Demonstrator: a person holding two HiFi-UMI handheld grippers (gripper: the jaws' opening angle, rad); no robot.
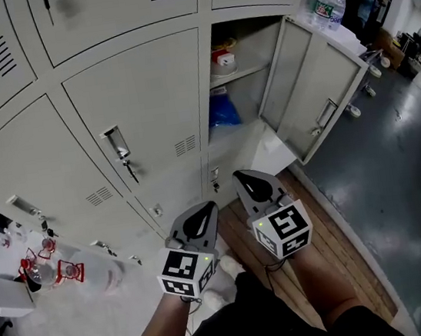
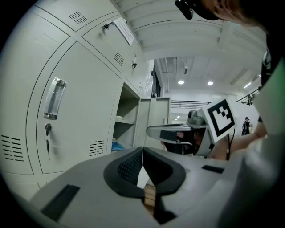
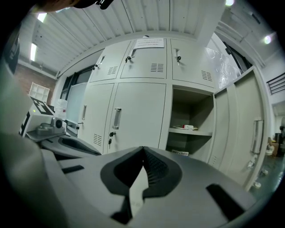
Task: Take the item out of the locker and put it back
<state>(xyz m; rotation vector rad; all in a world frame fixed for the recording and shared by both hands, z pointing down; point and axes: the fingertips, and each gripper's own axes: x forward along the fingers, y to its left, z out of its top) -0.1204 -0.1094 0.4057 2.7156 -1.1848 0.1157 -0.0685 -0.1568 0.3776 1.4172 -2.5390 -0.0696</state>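
Standing before a bank of grey lockers, a person holds two grippers out side by side, pointing toward them. The left gripper [image 1: 207, 207] has its jaws pressed together with nothing between them. The right gripper [image 1: 241, 176] is likewise closed and empty. Ahead, one open locker [image 1: 254, 47] has its door [image 1: 317, 98] swung wide to the right. Inside, a red-and-white container [image 1: 223, 61] sits on the shelf [image 1: 250, 70]. A blue bag [image 1: 222, 112] lies below it, and both are well apart from the grippers.

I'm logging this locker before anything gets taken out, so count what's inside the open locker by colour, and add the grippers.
Blue bag: 1
Red-and-white item on the shelf: 1
Grippers (left gripper, right gripper): 2
Total: 4
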